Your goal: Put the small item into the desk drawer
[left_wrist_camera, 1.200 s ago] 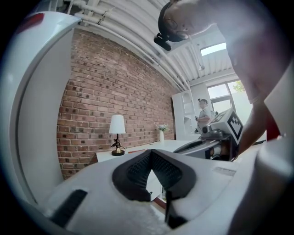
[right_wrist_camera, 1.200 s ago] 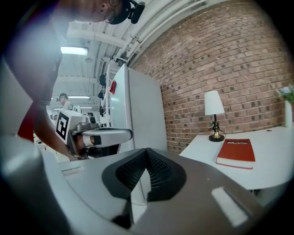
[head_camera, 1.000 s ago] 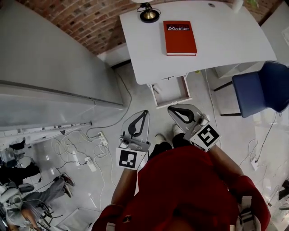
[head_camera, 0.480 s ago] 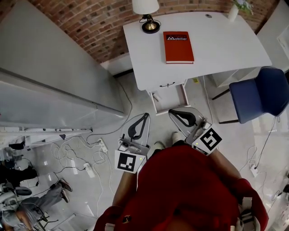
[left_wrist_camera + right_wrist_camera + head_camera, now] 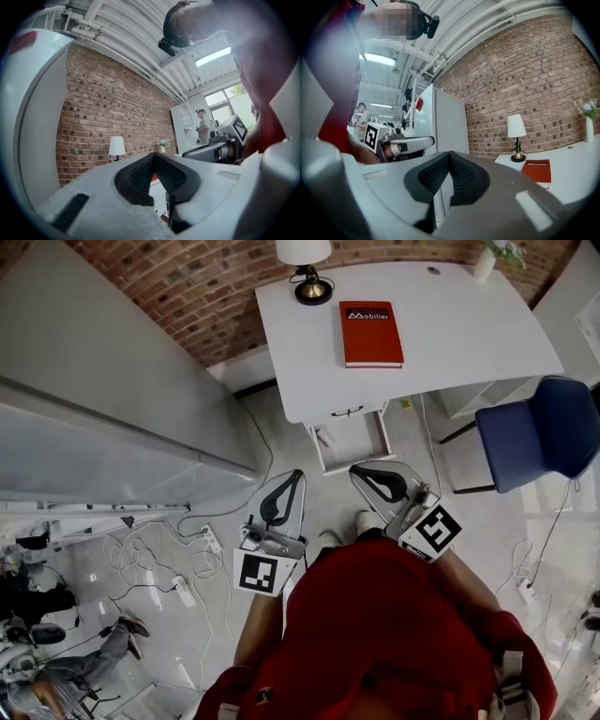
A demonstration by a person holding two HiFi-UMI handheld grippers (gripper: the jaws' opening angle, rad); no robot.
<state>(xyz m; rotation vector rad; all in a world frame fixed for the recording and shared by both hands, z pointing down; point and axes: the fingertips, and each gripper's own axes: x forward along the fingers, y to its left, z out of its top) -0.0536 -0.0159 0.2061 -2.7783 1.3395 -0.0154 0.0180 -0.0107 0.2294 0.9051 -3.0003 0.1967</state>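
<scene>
Both pinched empty, left claw (image 5: 298, 474) and right claw (image 5: 356, 471) face the open drawer (image 5: 353, 441) ahead; pushing it closed seems next.

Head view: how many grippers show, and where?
2. The left gripper and the right gripper are side by side above the floor, just short of the open drawer. None seems hidden.

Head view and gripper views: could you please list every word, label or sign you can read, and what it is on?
"Mobilier": white print on the cover of the red book, which lies on the white desk.
Cubes on the left gripper and right gripper: square patterns, no words.
Nothing else is readable.
</scene>
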